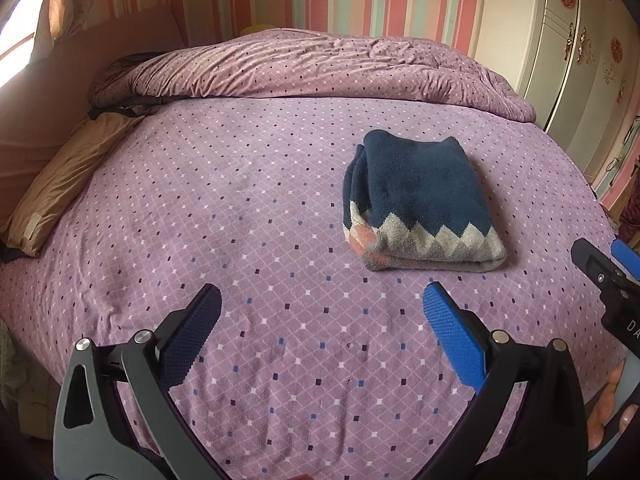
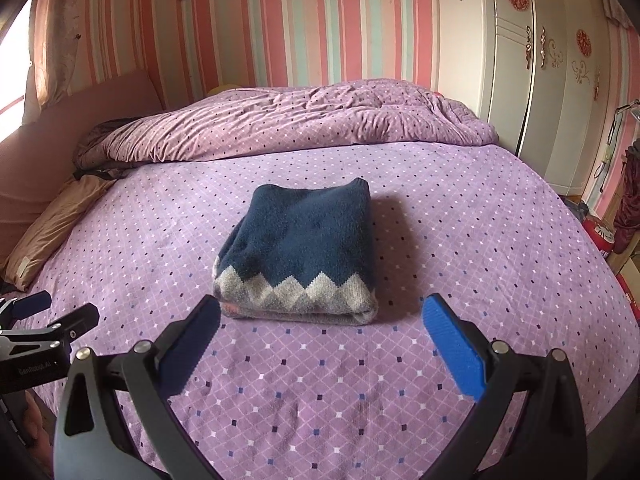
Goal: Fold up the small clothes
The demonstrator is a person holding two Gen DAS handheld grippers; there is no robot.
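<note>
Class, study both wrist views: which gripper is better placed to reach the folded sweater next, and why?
Right. The folded sweater lies straight ahead of the open right gripper, close to its fingertips. For the open left gripper, it sits off to the right and farther ahead.

Fuzzy knit sweater (image 2: 300,248) on soft, matt fleece bedspread (image 2: 460,248)

Both wrist cams sit low over the near edge of the bed (image 1: 280,200), facing along it toward the striped wall (image 2: 280,20). Left view is offset left, sweater (image 1: 420,200) right of centre; right view is closer, sweater (image 2: 300,248) centred. Shared: bed, sweater, duvet (image 2: 300,120), wardrobe (image 1: 560,40).
</note>
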